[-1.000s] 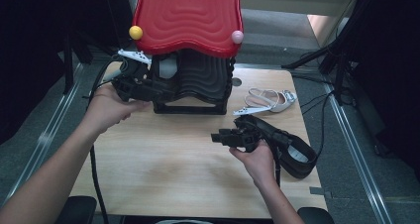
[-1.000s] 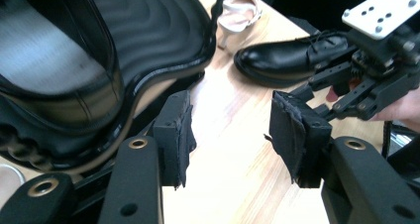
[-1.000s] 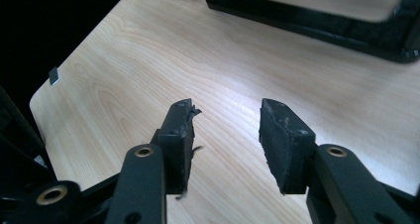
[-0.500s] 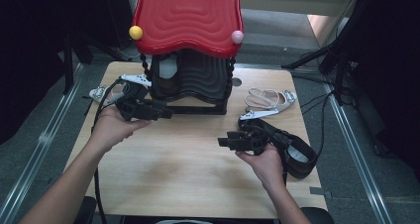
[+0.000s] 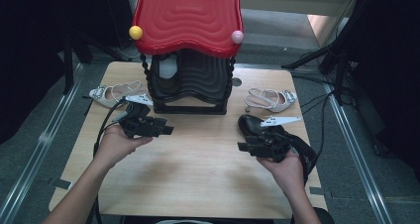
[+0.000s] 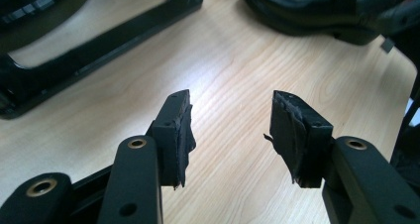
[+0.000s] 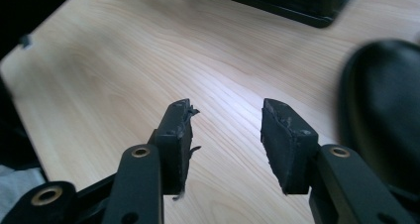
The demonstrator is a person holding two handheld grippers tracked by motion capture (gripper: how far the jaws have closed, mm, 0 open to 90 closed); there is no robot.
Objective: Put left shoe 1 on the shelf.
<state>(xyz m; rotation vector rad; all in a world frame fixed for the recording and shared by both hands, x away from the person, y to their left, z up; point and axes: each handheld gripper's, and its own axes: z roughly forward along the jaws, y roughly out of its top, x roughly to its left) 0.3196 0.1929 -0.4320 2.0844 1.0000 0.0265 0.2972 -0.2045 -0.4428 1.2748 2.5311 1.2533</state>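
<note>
- Showing both grippers empty over the table (image 5: 198, 184), in front of the rack (image 5: 190, 92), we take the black shoe (image 5: 250, 126) as the thing in hand.
- Shoe: it lies on the table in front of the rack's right corner. Its toe points toward the rack and its rear part runs under the right hand.
- Right gripper (image 5: 242, 147): it hovers in front of the rack's right half, just beside the shoe's toe. Its jaws are released and have just been closing a little, with nothing between them.
- Left gripper (image 5: 166, 130): it hovers in front of the rack's left corner, with jaws spread and only bare wood between the pads.
- Handling, as we judge it: the shoe looks fairly stiff and of moderate weight. Its upper is smooth and shiny, so the pads may slide on it.
- Grip, as we judge it: the collar rim or the heel counter gives the surest hold. The rounded toe would likely slip out.
- Change over the last second: the left gripper was up against the rack's left side and has since dropped to table level in front of it.
- A pale sandal (image 5: 116, 92) now lies uncovered left of the rack, and a second one (image 5: 271, 100) rests right of it as before.
- The right gripper has shifted only slightly beside the shoe.
</note>
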